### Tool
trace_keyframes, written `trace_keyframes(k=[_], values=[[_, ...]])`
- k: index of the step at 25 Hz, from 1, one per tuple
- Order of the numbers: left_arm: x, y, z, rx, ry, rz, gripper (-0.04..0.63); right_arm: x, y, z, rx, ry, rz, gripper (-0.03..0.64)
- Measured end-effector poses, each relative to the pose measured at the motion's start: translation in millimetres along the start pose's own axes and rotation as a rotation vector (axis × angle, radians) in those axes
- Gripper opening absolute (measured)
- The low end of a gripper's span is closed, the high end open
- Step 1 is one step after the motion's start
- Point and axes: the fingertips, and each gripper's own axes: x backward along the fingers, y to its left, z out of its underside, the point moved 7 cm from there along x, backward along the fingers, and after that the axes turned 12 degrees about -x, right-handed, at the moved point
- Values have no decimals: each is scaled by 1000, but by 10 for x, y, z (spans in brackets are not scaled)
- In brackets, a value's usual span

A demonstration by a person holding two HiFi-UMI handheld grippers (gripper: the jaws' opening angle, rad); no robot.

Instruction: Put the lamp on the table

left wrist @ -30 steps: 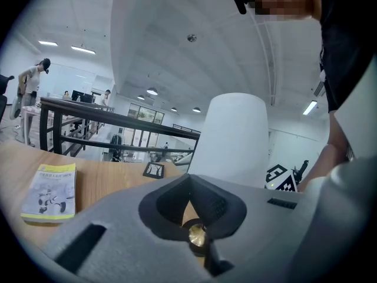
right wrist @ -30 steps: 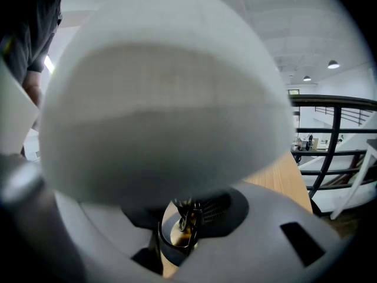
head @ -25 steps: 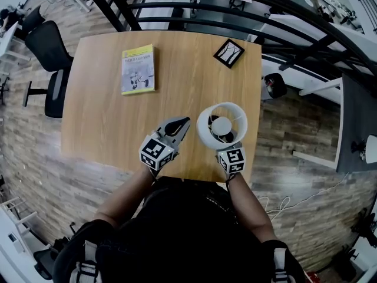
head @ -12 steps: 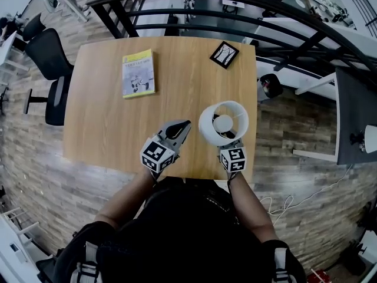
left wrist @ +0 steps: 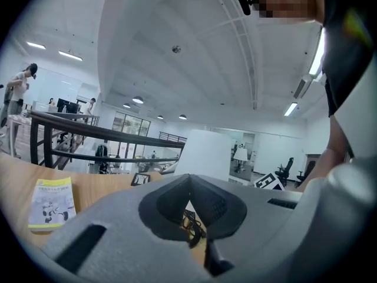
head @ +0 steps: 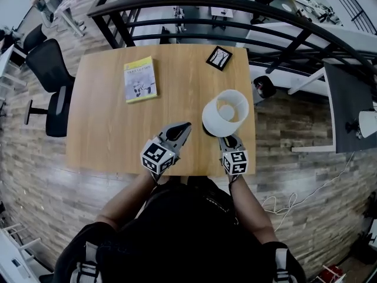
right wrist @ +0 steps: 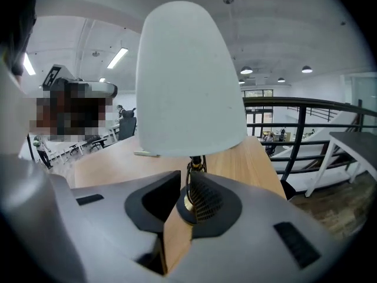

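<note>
1. Lamp point(head: 225, 112): upright over the near right part of the table point(head: 106, 122), close to the right edge. Its white shade point(right wrist: 188, 81) covers the base in the head view, and the jaws cover it in the right gripper view, so contact between base and tabletop is not confirmed.
2. Stem point(right wrist: 189, 178): thin and dark with a gold collar. It runs down from the shade into the gap between the right jaws.
3. Right gripper point(head: 230, 139): reaches in from the near edge with its tip under the shade rim. The jaws have just been closing with the stem between them. The stem lies against the ribbed right pad, and the left jaw sits tight beside it with no gap visible there, so this reads as clamped on the lamp.
4. Left gripper point(head: 187, 124): over the table just left of the lamp and apart from it. The jaw tips are together and hold nothing.
5. Yellow booklet point(head: 140, 79): flat on the far left part of the table, well apart from the lamp.
6. Black picture frame point(head: 219, 58): near the far right corner.
7. Surroundings: a dark railing point(head: 177, 5) beyond the far edge and an office chair point(head: 50, 75) to the left.
</note>
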Motion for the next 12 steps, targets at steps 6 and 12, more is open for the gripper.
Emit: trace_keyframes(k=[6,12], values=[[404,-142,-124,-34,-34,29,8,329,321,69,-18,-60,49,20],[792,-301,-247,-63,-71,54,8,665,690,48,-12,-131,74,15]])
